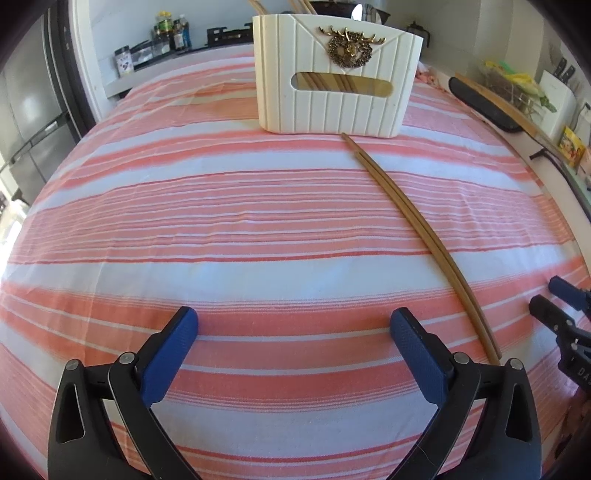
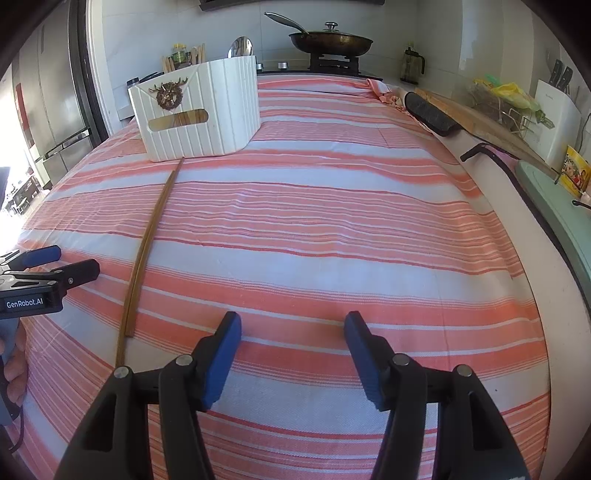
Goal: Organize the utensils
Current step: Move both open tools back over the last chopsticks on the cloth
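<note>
just slim wooden chopsticks (image 1: 417,236) beside ribbed white holder (image 1: 338,79)

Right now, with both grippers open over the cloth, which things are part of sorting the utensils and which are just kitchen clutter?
For the job:
- pair of chopsticks lying loose on the striped cloth
- white holder, already with chopsticks and a spoon inside
- left gripper and right gripper, both empty

Just lying about:
- lidded frying pan on the stove
- black brush
- knife block
- bottles
</note>
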Demonstrator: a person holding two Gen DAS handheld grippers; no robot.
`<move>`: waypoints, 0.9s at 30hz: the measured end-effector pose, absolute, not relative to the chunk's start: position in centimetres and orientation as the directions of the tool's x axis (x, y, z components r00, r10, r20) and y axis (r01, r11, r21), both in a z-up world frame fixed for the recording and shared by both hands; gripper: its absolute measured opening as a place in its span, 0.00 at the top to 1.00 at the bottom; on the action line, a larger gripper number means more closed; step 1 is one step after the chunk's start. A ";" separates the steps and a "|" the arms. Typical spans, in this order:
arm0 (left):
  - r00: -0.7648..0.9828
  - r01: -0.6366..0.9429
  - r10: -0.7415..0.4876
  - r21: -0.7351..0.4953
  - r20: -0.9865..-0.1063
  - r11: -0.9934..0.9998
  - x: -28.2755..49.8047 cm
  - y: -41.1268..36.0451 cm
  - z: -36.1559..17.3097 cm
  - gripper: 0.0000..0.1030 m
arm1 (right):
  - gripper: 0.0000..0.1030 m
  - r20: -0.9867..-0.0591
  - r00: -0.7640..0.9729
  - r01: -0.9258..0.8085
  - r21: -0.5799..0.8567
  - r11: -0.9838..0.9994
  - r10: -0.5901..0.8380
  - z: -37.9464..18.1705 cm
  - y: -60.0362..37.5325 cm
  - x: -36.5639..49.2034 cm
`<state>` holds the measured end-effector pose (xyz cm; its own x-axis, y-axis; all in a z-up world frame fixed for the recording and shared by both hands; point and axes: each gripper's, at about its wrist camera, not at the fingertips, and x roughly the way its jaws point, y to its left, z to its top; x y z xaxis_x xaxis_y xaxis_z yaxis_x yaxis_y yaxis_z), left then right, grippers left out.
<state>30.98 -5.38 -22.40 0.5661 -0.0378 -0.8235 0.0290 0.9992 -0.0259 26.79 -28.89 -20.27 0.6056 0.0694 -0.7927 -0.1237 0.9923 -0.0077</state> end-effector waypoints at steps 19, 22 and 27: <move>0.570 -0.033 -0.030 -0.059 -0.821 0.998 34.1 -10.4 -22.2 0.00 | 0.42 -0.790 0.607 -0.123 0.011 0.992 0.084 -20.1 -29.1 26.7; 0.571 -0.041 -0.025 -0.059 -0.820 0.997 33.9 -9.8 -22.2 0.00 | 0.42 -0.791 0.607 -0.123 0.009 0.992 0.082 -20.1 -29.0 26.7; 0.565 -0.036 0.006 -0.017 -0.825 0.999 33.9 -9.9 -22.4 0.01 | 0.42 -0.791 0.607 -0.124 0.004 0.992 0.079 -20.2 -29.1 26.8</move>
